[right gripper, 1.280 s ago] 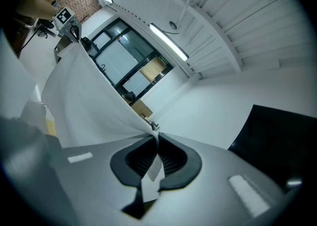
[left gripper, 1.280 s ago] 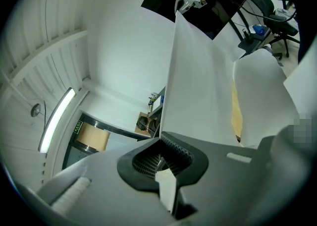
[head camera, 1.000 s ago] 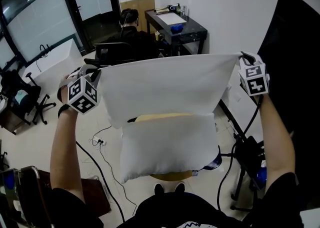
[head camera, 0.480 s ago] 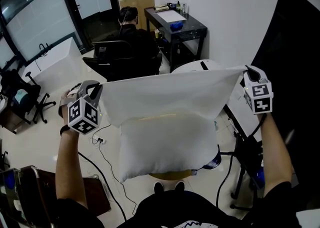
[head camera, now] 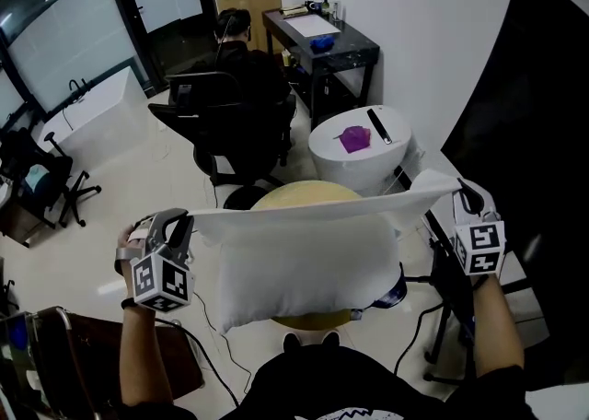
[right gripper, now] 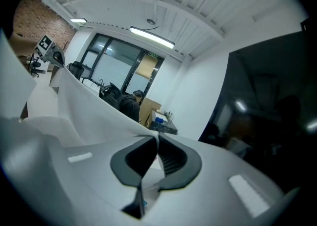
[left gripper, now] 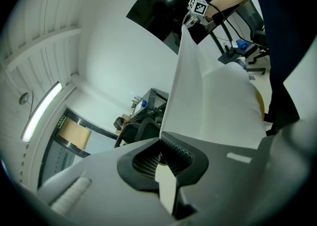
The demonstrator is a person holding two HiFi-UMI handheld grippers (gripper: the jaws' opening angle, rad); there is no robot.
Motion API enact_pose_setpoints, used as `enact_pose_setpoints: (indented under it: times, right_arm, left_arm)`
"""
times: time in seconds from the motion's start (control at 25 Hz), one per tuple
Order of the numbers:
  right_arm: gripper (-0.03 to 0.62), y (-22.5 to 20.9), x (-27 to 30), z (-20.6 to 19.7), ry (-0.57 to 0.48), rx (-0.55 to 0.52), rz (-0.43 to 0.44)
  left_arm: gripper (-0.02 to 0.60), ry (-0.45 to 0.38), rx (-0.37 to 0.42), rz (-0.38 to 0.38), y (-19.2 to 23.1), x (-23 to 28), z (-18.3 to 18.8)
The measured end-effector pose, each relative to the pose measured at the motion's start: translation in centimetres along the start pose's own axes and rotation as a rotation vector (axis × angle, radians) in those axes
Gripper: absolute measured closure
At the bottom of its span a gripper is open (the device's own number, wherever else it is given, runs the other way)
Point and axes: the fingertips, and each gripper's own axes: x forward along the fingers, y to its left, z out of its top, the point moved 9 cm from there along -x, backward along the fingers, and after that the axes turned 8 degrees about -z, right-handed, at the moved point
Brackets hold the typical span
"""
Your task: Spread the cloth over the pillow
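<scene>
A white cloth [head camera: 313, 204] is stretched taut between my two grippers, nearly level, just above the far edge of the white pillow [head camera: 294, 266]. The pillow lies on a round yellowish tabletop [head camera: 296, 192] in front of me. My left gripper [head camera: 182, 222] is shut on the cloth's left corner, and the left gripper view shows the cloth [left gripper: 208, 96] running out of its jaws [left gripper: 161, 143]. My right gripper [head camera: 459, 191] is shut on the right corner. In the right gripper view the cloth [right gripper: 89, 106] leaves its jaws [right gripper: 157, 143] toward the left gripper [right gripper: 47, 46].
Beyond the pillow stands a white round stand [head camera: 322, 153] with a purple thing [head camera: 354, 139] and a dark pen on it. A black office chair [head camera: 221, 114], a seated person [head camera: 235, 36] and a black desk [head camera: 322, 40] lie farther back. A black tripod [head camera: 451, 289] is at my right; cables run on the floor.
Both grippers have come down and toward me with the cloth. The cloth hung as a tall raised sheet before; now it lies almost flat at pillow height.
</scene>
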Motion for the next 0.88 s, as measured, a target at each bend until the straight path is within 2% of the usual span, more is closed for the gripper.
enact_pose_setpoints:
  times: [0.52,0.68,0.88]
  right_arm:
    - [0.585,3.7,-9.0,-7.9,0.139,0.006,0.011]
    - [0.583,4.6,-11.0,-9.9,0.194,0.029,0.004]
    - [0.585,6.5,-13.3,-14.3,0.292,0.097,0.015]
  left_arm:
    - [0.581,0.030,-0.080,-0.164,-11.8,-3.4,-2.2]
    - [0.581,0.038,-0.144,-0.219,-14.8,-3.7,-2.7]
    - [0.581,0.068,-0.208,-0.303,-18.9,-3.9,-3.6]
